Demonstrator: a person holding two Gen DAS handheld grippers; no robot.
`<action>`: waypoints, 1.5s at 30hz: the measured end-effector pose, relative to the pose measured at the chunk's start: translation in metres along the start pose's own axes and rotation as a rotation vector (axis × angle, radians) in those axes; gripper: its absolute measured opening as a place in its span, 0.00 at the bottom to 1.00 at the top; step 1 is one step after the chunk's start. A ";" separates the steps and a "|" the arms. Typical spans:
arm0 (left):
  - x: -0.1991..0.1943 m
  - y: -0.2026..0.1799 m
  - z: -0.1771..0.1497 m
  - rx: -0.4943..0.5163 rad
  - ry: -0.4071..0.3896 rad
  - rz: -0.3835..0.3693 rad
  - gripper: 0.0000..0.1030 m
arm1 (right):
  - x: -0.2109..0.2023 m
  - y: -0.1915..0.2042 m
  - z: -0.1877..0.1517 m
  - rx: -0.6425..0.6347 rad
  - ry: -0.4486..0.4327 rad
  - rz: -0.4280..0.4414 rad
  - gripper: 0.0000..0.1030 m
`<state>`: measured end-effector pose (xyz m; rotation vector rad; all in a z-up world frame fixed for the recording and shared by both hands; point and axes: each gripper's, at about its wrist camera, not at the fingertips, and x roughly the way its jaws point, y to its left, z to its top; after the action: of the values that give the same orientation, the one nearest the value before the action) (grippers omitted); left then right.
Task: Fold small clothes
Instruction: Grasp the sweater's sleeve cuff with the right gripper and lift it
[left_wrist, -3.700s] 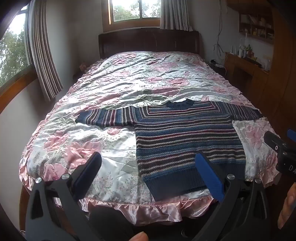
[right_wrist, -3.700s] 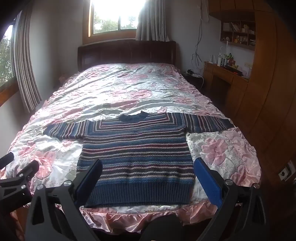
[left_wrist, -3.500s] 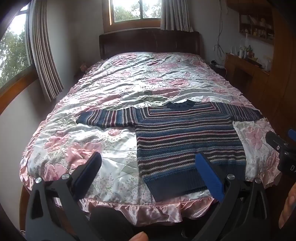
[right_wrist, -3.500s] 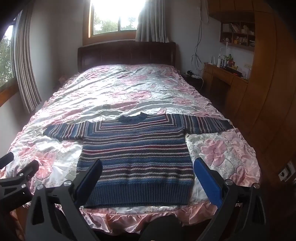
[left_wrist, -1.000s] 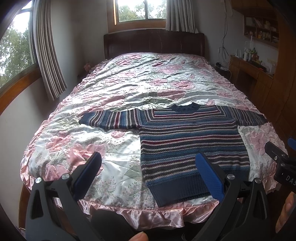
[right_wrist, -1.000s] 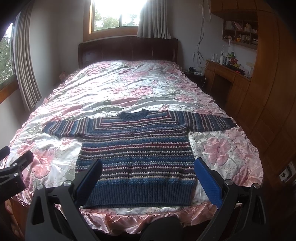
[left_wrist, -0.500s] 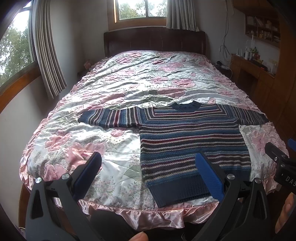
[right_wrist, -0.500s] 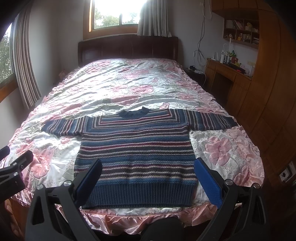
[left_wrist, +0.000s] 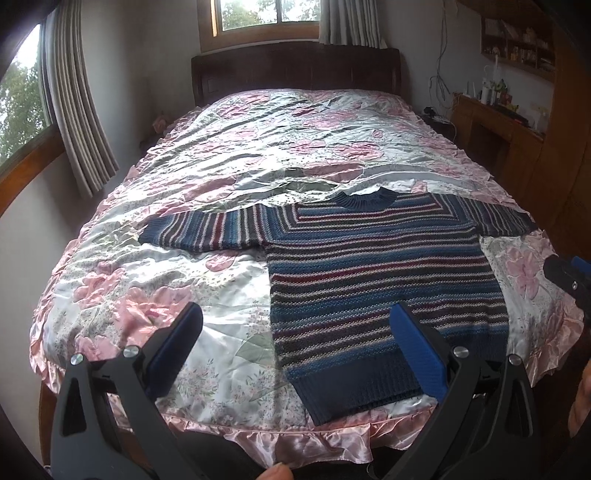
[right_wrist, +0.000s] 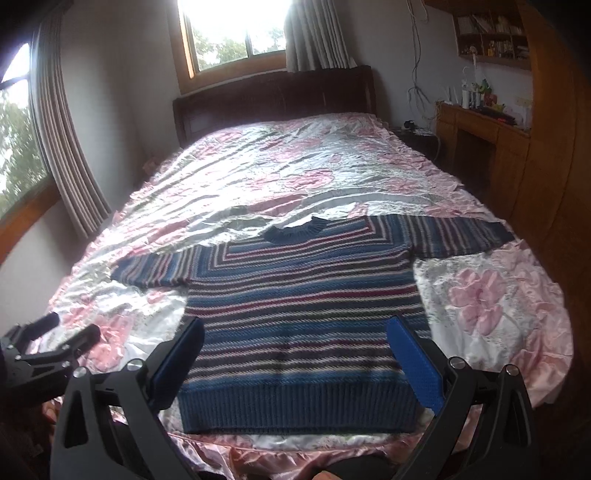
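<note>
A small striped knit sweater, blue with dark red and white bands, lies flat and face up near the foot of the bed, both sleeves spread sideways. Its dark blue hem reaches the bed's front edge. My left gripper hovers open above the bed's front edge, at the sweater's lower left. My right gripper is open above the sweater's hem, nothing between its blue pads. Each gripper shows at the side of the other's view.
The bed carries a shiny pink floral cover with a ruffled front edge. A dark headboard and windows stand behind. Curtains hang at the left. A wooden desk and shelves line the right wall.
Both grippers have moved forward and a little lower toward the bed; the sweater looks larger in both views. The right view has tilted slightly. The sweater lies as before.
</note>
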<state>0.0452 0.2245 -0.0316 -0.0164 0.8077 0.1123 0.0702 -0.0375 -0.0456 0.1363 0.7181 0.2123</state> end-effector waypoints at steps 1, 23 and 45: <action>0.007 -0.003 0.001 0.021 -0.017 -0.041 0.97 | 0.008 -0.013 0.006 0.028 -0.006 0.026 0.97; 0.252 -0.068 0.033 -0.088 0.307 -0.477 0.97 | 0.222 -0.542 0.072 1.008 -0.031 0.029 0.65; 0.293 -0.077 0.035 -0.131 0.295 -0.415 0.97 | 0.302 -0.584 0.106 0.905 0.009 -0.037 0.13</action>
<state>0.2794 0.1776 -0.2209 -0.3293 1.0738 -0.2352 0.4467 -0.5375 -0.2735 0.9827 0.7822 -0.1639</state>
